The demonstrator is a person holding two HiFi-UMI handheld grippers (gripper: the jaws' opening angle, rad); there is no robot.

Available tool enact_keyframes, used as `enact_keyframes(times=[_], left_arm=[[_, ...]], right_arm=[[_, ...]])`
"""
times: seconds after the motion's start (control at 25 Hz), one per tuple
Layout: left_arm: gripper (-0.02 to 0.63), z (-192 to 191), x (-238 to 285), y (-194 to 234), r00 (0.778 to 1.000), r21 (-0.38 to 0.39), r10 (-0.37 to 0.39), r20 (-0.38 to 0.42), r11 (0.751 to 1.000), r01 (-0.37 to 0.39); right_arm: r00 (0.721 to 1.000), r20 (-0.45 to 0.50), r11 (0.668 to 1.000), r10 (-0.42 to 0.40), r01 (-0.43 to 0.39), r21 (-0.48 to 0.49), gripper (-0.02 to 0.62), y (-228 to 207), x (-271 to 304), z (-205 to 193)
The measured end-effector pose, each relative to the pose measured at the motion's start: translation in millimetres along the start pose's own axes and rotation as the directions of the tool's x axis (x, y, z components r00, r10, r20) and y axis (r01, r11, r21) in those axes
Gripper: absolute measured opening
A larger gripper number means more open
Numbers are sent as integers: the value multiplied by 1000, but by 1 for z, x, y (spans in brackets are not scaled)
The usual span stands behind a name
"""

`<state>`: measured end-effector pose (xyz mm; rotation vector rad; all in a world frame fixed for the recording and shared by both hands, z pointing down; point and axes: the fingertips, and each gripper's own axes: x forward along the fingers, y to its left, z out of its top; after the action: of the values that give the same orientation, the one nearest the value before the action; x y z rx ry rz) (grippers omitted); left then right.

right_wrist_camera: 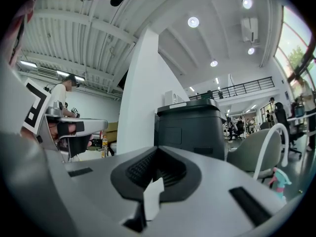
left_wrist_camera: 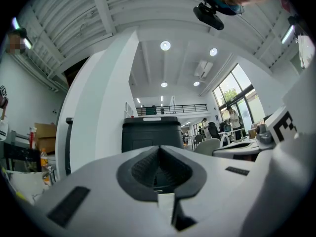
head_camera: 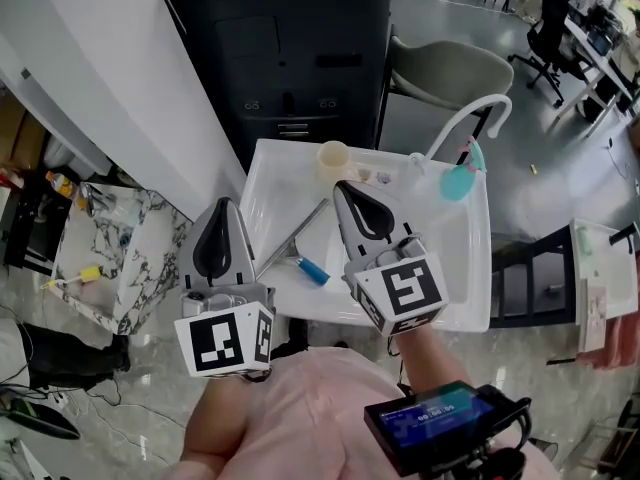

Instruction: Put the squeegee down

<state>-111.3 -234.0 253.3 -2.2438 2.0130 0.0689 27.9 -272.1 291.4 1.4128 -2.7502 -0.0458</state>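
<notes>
Squeegee (head_camera: 297, 240) lies flat in the white sink (head_camera: 470, 268), already down. My left gripper (head_camera: 221, 210) and right gripper (head_camera: 345, 193) are both closed and empty above it. It looks light and stiff, probably wet-slick, so I'd grip the blue handle (head_camera: 312, 271).

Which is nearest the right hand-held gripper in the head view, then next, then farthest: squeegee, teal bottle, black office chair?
1. Squeegee, in the sink just left of the right hand-held gripper.
2. Teal bottle, at the sink's right rim.
3. Black office chair, across the floor, top right.
</notes>
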Motion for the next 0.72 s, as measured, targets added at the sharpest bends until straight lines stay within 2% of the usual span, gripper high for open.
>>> enact_keyframes(times=[0.72], left_arm=[[9, -10, 6, 5, 1000, -16, -15, -19, 1000, 15]], right_arm=[[1000, -18, 1000, -4, 4, 9, -3, 3, 7, -7]])
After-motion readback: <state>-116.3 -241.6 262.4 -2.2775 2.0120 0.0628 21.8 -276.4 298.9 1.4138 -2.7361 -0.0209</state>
